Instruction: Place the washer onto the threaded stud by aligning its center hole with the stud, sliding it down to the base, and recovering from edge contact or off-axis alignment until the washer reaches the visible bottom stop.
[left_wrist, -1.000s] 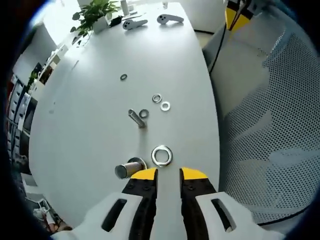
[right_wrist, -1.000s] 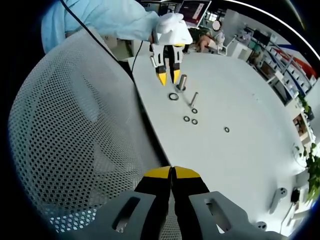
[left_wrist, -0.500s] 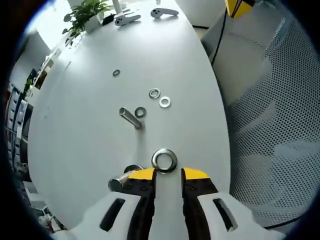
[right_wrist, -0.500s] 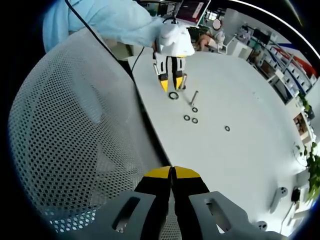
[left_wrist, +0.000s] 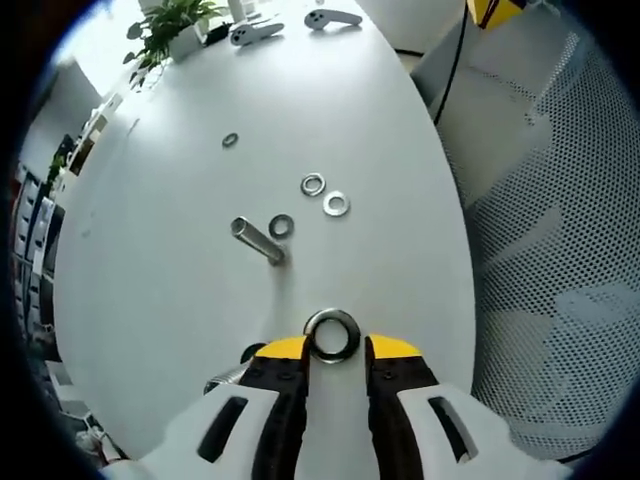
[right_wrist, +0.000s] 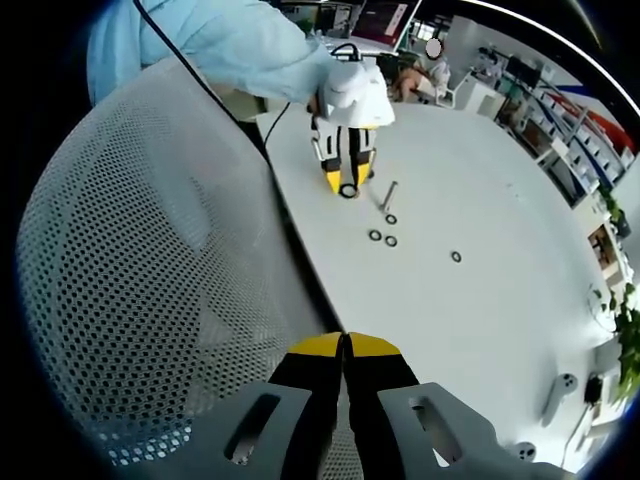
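Note:
A large steel washer (left_wrist: 332, 315) lies flat on the white table (left_wrist: 180, 300), right between the yellow fingertips of my left gripper (left_wrist: 338, 348), which is open around it. The thick threaded stud (left_wrist: 226, 379) stands just left of that gripper, mostly hidden behind its left jaw. In the right gripper view the left gripper (right_wrist: 346, 180) reaches down over the washer (right_wrist: 347, 190) at the table's near edge. My right gripper (right_wrist: 343, 345) is shut on nothing, hovering over the mesh chair, far from the washer.
A thin bolt (left_wrist: 258, 240) lies on its side beyond the washer, with several small washers (left_wrist: 336, 204) scattered around it. A mesh chair (right_wrist: 150, 280) stands beside the table. A potted plant (left_wrist: 175, 25) and two controllers (left_wrist: 258, 33) sit at the far end. A person's blue sleeve (right_wrist: 220, 40) holds the left gripper.
My left gripper moved forward and down until the large washer sits between its fingertips; the stud slipped behind its left jaw. The right gripper has stayed still and shut.

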